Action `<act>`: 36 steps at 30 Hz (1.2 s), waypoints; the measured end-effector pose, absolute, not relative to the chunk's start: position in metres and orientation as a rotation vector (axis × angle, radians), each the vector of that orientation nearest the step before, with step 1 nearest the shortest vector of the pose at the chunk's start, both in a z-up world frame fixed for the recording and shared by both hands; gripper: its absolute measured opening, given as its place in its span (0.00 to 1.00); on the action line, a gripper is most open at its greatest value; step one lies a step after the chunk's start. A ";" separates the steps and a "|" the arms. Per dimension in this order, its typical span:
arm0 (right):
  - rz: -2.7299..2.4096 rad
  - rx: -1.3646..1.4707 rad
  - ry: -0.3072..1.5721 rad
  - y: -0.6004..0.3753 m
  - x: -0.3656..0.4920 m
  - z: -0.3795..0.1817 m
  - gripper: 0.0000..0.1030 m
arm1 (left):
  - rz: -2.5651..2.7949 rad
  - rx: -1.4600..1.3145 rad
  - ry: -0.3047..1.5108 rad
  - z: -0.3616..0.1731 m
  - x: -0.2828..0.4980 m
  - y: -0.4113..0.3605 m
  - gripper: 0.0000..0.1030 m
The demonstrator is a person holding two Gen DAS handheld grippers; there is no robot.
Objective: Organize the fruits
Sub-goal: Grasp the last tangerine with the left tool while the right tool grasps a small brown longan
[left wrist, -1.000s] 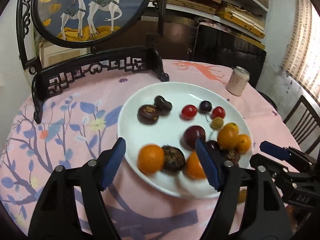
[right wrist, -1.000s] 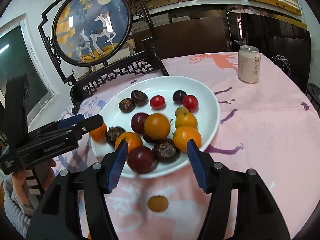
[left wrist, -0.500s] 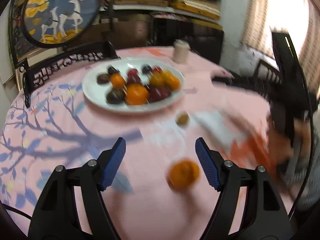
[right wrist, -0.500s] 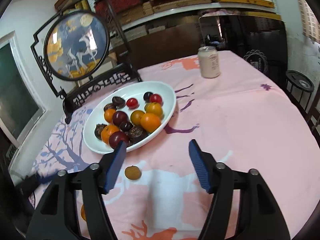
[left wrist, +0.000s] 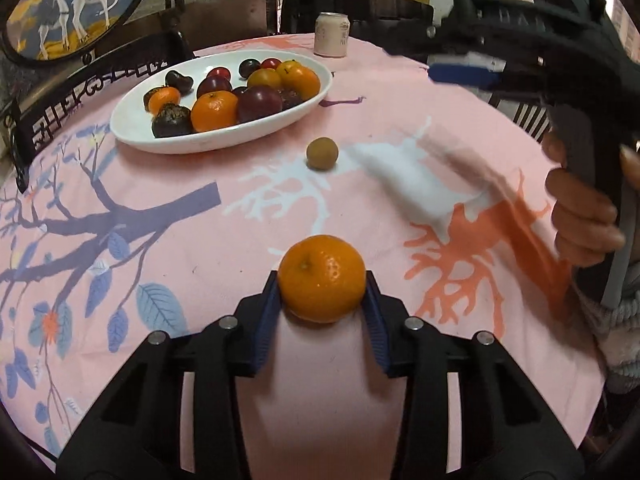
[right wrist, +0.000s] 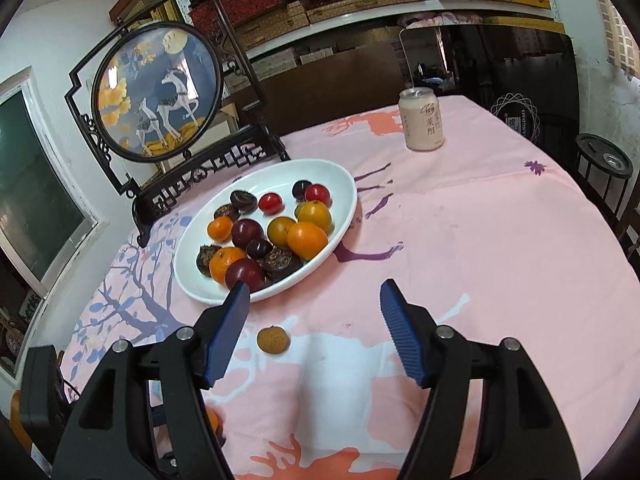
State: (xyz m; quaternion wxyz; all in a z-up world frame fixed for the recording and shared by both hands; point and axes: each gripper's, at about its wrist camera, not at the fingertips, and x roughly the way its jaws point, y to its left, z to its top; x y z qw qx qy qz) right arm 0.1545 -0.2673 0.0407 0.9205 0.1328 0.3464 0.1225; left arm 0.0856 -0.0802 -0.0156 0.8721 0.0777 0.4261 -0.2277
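The left tongs (left wrist: 322, 300) are closing on an orange mandarin (left wrist: 322, 278) near the bench's (left wrist: 400, 112) front edge, blue pads touching its sides. The right tongs (right wrist: 314, 312) hang wide apart, empty, above a small brown fruit (right wrist: 273, 340) lying on the pink cloth just short of the white fruit plate (right wrist: 344, 184).

Even, soft indoor light; window glare at 1 o'clock in left view. Heavy fisheye bending, dark vignette corners. Motion blur on right gripper (left wrist: 472, 74) at 2 o'clock.
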 end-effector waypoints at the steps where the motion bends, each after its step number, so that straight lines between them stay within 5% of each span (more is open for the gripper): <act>1: 0.251 0.264 0.724 -0.265 0.156 0.038 0.66 | -0.456 0.170 0.879 -0.014 0.085 -0.079 0.39; 17: 0.305 -0.015 0.910 -0.191 0.178 -0.015 0.54 | -0.260 0.018 0.879 -0.004 0.114 -0.021 0.39; 20: 0.294 -0.055 0.913 -0.183 0.181 -0.018 0.48 | -0.256 0.027 0.900 -0.009 0.119 -0.022 0.39; 22: 0.289 -0.065 0.909 -0.181 0.181 -0.018 0.31 | -0.252 0.039 0.900 -0.011 0.121 -0.024 0.39; 24: 0.296 -0.063 0.909 -0.182 0.181 -0.018 0.25 | -0.247 0.053 0.897 -0.012 0.120 -0.026 0.39; 36: 0.270 0.024 0.745 -0.203 0.179 0.048 0.25 | -0.199 0.036 0.786 0.046 0.178 -0.020 0.39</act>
